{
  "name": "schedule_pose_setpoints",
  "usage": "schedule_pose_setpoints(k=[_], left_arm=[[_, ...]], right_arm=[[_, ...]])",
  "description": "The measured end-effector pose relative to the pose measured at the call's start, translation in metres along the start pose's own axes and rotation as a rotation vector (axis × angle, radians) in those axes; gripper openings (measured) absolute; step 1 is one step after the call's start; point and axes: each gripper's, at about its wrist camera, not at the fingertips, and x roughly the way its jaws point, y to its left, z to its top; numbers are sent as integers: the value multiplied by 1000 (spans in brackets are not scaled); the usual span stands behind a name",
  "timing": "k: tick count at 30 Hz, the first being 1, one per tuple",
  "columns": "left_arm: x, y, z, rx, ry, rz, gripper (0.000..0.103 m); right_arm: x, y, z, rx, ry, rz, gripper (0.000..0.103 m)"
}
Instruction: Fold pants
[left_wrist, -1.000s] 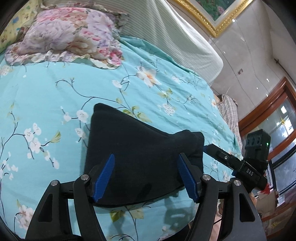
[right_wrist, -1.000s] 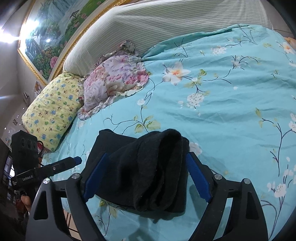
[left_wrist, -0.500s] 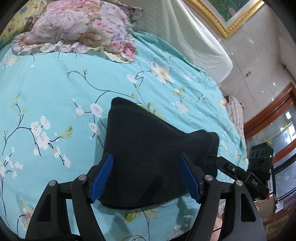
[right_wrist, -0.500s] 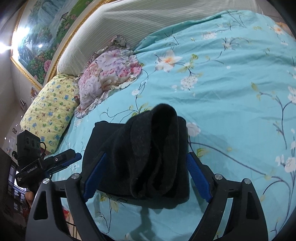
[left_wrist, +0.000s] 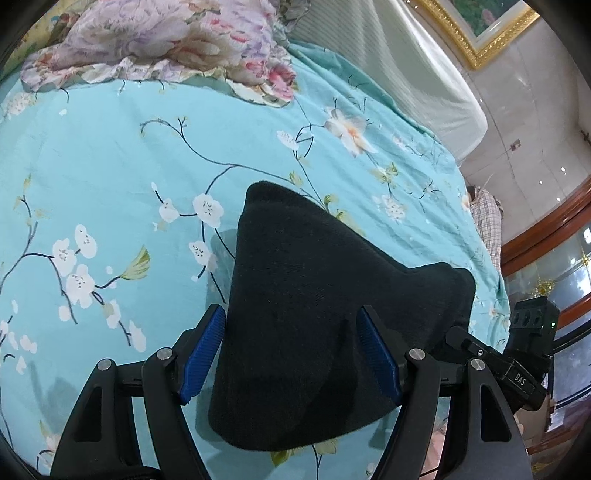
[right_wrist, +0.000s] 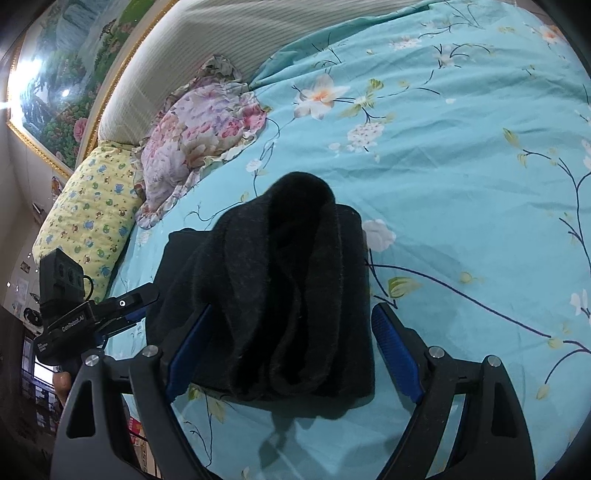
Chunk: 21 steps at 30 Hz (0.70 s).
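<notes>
Both grippers pointed steeply down at the bed, jaws spread wide and gripping nothing. The left gripper (left_wrist: 291, 350) straddled one end of the black pants (left_wrist: 314, 325); the right gripper (right_wrist: 291, 350) straddled the other end. The pants (right_wrist: 280, 295) lay as a thick folded bundle, rumpled in rolls on the right-hand side, on the turquoise flowered bedsheet (left_wrist: 110, 166). Compared with a second earlier, both grippers had sunk closer to the bundle. Beyond lay a floral pillow (right_wrist: 199, 136) and a yellow pillow (right_wrist: 88, 210).
</notes>
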Motion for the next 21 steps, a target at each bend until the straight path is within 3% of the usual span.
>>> schedule_pose_setpoints(k=[9,14,21], left_arm=[[25,9,4,-43,43,-18,74],[27,12,4,-41,36,-35,60],[27,30,6,-113,43,-121,44]], right_arm=[[9,-6,1,15,19,10,86],[13,-8,0,25,28,22,86],[18,-12,-3,41,26,42,86]])
